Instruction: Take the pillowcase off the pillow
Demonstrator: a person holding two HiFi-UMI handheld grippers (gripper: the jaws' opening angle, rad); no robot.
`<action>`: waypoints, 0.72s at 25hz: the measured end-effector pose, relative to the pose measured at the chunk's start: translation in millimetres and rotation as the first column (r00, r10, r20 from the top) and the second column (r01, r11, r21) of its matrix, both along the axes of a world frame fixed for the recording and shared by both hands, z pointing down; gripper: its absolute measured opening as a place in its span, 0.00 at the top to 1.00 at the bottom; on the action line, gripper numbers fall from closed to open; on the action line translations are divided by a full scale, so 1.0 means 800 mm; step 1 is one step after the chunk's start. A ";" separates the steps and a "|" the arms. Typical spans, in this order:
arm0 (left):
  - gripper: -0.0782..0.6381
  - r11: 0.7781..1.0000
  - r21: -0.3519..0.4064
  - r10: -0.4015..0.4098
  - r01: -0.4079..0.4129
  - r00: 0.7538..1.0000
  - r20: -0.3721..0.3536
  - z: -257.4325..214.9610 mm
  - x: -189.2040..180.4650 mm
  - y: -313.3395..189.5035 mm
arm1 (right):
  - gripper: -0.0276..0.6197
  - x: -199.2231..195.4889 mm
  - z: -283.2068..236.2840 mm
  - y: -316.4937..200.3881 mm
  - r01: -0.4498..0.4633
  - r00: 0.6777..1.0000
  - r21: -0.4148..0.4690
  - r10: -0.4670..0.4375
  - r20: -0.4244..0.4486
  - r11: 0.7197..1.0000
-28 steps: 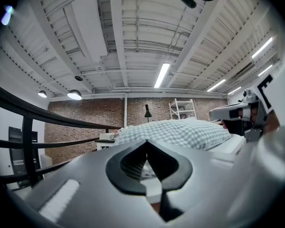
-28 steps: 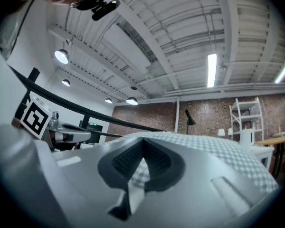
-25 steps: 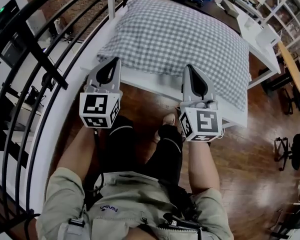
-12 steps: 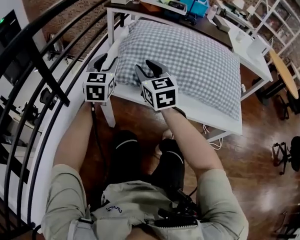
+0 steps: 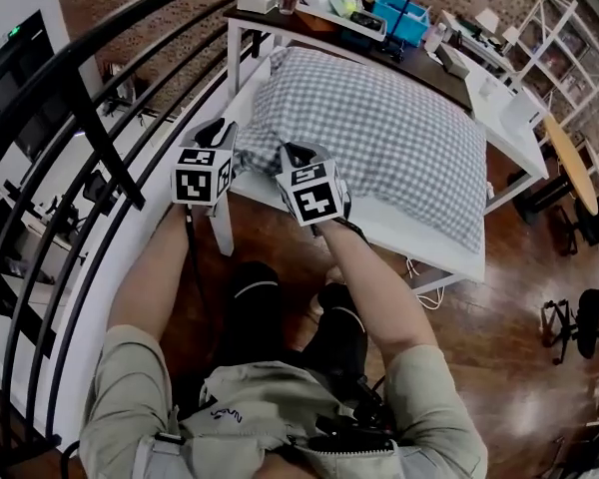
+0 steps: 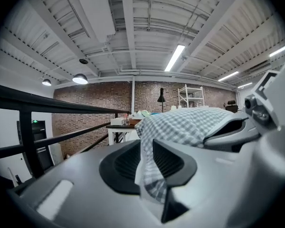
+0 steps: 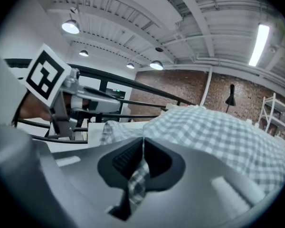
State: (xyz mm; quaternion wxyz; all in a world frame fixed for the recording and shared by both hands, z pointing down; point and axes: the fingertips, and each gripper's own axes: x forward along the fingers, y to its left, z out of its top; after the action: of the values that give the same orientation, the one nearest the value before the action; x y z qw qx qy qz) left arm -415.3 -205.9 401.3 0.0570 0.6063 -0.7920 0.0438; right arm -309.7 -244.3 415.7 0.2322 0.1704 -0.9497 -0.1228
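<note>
- head view: the checked pillowcase (image 5: 379, 138) lies on a white table (image 5: 409, 239), running from the centre of the frame out toward 1 o'clock. it looks full and smooth, so the pillow is judged to be wholly inside, and the pillow itself is not seen. the left gripper (image 5: 220, 130) and the right gripper (image 5: 294, 154) sit side by side at the case's 8 o'clock end, near the table's left corner. a black railing (image 5: 100, 118) curves past at 9 o'clock. stage of task: the grip is taken, and none of the stripping shows as done.
- left gripper view: the jaws of the left gripper (image 6: 149, 167) have just been closing and stand partly closed on a bunched fold of pillowcase (image 6: 180, 125). the fold fills the gap between the pads and hangs out toward 6 o'clock. the bulk of the case rises beyond the jaws, toward 1 o'clock.
- right gripper view: the jaws of the right gripper (image 7: 142, 163) have just been closing and are almost together. a thin strip of checked cloth is pinched between the pads and trails to 6 o'clock. the body of the pillowcase (image 7: 213, 132) spreads from 12 to 3 o'clock.
- what is left, as judged: finding the open end and drawing the case off the whole length of the pillow.
</note>
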 end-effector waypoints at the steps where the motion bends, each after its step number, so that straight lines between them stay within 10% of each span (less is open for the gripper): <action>1: 0.77 1.000 -0.005 0.007 -0.007 1.000 -0.003 0.001 0.003 0.001 | 0.94 0.013 -0.008 0.004 0.004 1.000 0.004 -0.004 0.013 1.000; 11: 0.81 0.977 -0.097 0.184 -0.192 0.979 -0.084 0.049 0.102 0.013 | 0.94 0.185 -0.013 0.007 -0.097 0.991 -0.026 0.099 0.087 0.995; 18: 0.81 0.950 -0.069 0.292 -0.305 0.945 -0.147 0.062 0.179 0.022 | 0.69 0.130 -0.008 0.090 0.076 0.997 0.018 -0.076 0.026 0.997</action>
State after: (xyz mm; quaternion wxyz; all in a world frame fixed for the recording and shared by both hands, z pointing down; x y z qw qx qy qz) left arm -272.4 -188.5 450.7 0.1306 0.7176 -0.6825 0.0468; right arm -205.6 -172.4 409.1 0.2132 0.1379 -0.9574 -0.1375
